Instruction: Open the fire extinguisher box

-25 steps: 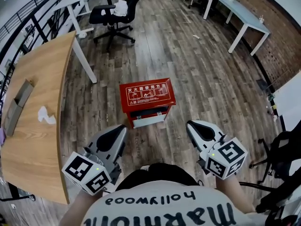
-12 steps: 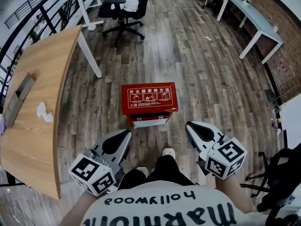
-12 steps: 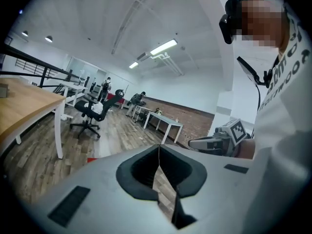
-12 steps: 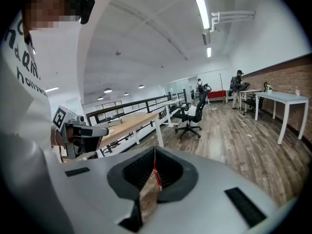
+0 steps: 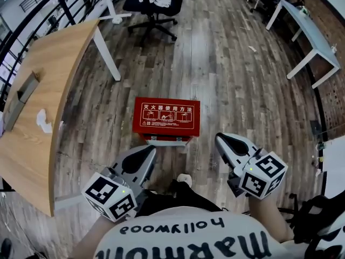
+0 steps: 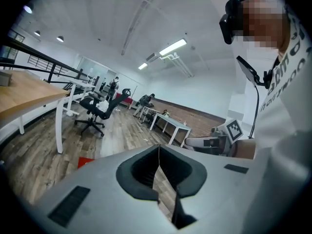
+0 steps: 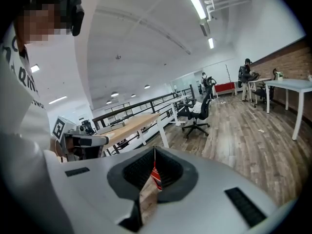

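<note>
The fire extinguisher box (image 5: 166,119) stands on the wood-plank floor (image 5: 242,85), directly ahead of the person's shoe (image 5: 185,180). It lies ahead of both claws, between their lines, and touches neither. It is well apart from the wooden surface (image 5: 38,90) at left. The box is a rectangular red case with a flat top face that carries a white-bordered panel of printed characters and small pictograms. A pale grey strip shows along the lower near edge. This strip is probably the front panel with its latch hardware, but it is too small here to confirm. Treat the box as rigid sheet metal: stiff, smooth-painted and likely slippery under the pads. It is likely heavy enough to stay put if loaded and to slide if empty. The lid should be light next to the body. Take hold at the near front edge or at the latch there, not on the flat top, which offers nothing to pinch. Use the other claw to steady the body. The left claw (image 6: 158,152) has its jaws together, with nothing between them. The right claw (image 7: 155,155) is likewise closed and empty, with only a sliver of red visible beyond its tips.
</note>
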